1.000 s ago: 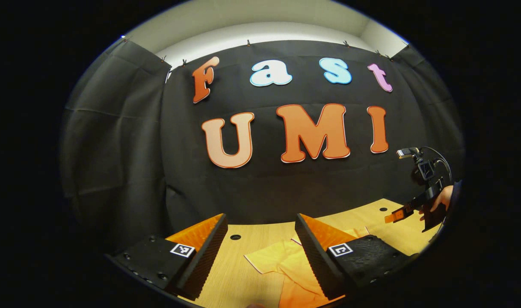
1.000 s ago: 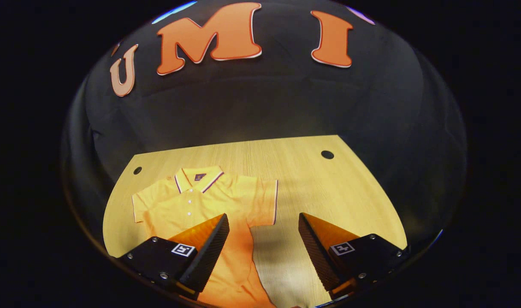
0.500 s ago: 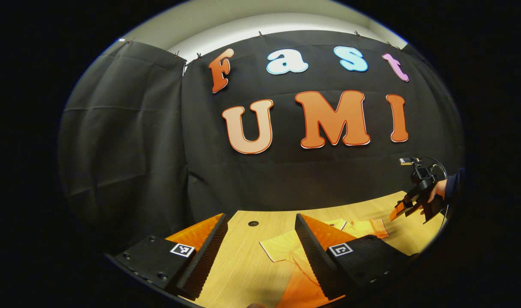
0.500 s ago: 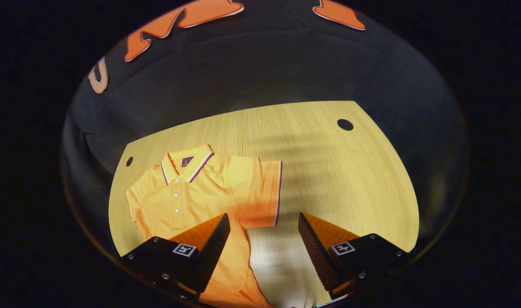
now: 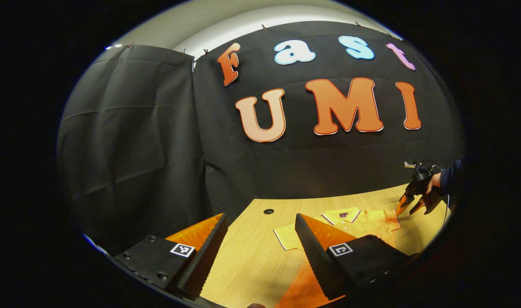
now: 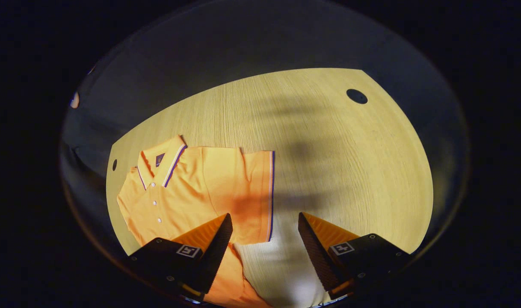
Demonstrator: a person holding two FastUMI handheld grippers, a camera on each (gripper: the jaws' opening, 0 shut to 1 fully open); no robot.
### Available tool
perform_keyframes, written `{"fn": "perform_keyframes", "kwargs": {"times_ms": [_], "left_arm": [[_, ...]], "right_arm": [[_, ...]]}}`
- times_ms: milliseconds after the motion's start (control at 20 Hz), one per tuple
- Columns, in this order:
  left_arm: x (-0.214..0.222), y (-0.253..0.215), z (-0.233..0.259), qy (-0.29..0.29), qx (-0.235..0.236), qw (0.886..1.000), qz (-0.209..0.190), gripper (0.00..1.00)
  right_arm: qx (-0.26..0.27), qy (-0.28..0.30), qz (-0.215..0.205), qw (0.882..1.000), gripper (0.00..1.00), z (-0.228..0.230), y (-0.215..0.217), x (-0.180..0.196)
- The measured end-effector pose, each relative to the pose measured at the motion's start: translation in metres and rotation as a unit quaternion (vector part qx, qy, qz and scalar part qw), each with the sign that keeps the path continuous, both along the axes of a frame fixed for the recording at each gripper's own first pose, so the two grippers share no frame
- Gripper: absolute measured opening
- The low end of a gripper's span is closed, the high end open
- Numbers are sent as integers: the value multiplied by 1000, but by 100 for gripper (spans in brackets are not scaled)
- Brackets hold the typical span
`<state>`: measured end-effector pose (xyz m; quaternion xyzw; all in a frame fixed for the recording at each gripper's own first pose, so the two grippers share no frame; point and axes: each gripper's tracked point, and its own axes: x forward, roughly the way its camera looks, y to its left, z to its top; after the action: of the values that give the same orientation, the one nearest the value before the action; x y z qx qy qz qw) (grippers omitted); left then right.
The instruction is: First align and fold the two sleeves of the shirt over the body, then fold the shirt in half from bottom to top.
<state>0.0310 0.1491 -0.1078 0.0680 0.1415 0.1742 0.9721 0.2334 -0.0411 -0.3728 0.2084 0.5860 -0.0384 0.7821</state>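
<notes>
An orange polo shirt (image 6: 187, 188) with a striped collar lies flat, face up, on the wooden table (image 6: 337, 171). Its short sleeve (image 6: 256, 196) with a dark-edged cuff spreads out toward the middle of the right gripper view. My right gripper (image 6: 264, 235) hovers open just above that sleeve's lower edge, with nothing between its fingers. In the left gripper view the shirt (image 5: 363, 220) lies at the lower right. My left gripper (image 5: 260, 244) is open over bare table beside the other sleeve (image 5: 286, 237). The right gripper (image 5: 410, 205) and a hand holding it appear far right.
The table has round cable holes (image 6: 357, 96) near its far corners, one of them (image 5: 268, 211) in the left gripper view. Black cloth walls close the booth behind and to the side. Bare wood spreads to the right of the shirt.
The right gripper has dropped and tipped down toward the shirt's sleeve, which now looks closer. The left gripper has swung left, so the shirt sits farther right in its view.
</notes>
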Motion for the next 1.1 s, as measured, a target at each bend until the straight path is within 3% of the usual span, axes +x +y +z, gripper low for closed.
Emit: {"fn": "perform_keyframes", "kwargs": {"times_ms": [250,300,400,600,800,950,1100], "left_arm": [[-10,-9,-15,24,-1,1000,13,98],[-11,-11,-17,29,0,999,15,98],[-14,-14,-20,35,2,999,17,98],[-10,-16,-20,44,6,999,23,99],[0,-18,-23,47,7,999,26,99],[9,-24,-31,54,0,998,21,99],[20,-31,-27,54,5,999,8,100]], "right_arm": [[2,26,19,999,92,-23,4,10],[2,26,21,999,100,-26,5,14],[0,30,21,999,87,-31,8,19],[-7,52,54,997,81,-38,16,21],[-34,64,56,996,75,-43,9,29],[-55,56,97,992,60,-43,10,29],[-30,49,82,995,22,-43,7,28]]}}
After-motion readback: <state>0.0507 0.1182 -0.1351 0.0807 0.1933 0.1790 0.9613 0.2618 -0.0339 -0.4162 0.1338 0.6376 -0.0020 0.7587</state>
